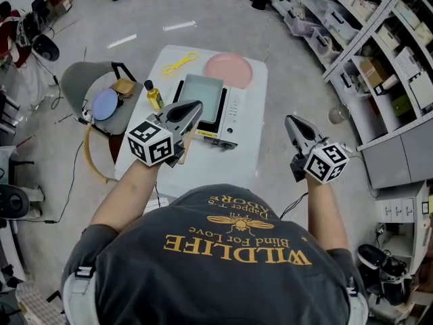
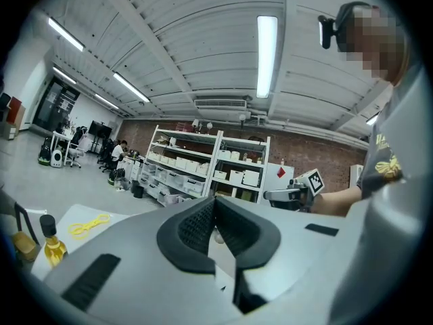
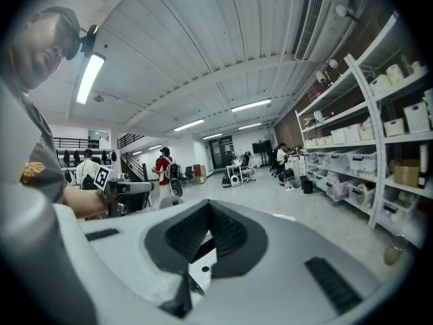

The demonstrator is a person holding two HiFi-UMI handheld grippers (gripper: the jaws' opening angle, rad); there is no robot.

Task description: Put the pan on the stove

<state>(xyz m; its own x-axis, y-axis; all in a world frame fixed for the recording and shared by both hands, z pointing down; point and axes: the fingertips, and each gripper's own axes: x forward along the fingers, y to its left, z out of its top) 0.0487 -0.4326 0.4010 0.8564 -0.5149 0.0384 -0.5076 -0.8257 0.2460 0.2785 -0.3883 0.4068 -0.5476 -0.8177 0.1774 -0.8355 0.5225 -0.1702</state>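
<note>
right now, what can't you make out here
Pan: head view shows none for certain; the round bluish thing on the chair is too small to name.
Stove: its near left corner is hidden by the left tool, head view.
Stove buttons: too small to read, head view.
Gripper views: both aim out over the room, and neither shows the stove.

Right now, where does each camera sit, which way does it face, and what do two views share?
Head view: on the person's head, facing steeply down at table and stove; shows shoulders, forearms, left gripper, right gripper.
Left gripper view: on that gripper, facing shelves across the room; shows its shut jaws, the person's torso.
Right gripper view: on that gripper, facing the open hall; shows its shut jaws, the person's arm.
Shared: head and left gripper views show the yellow cord.
</note>
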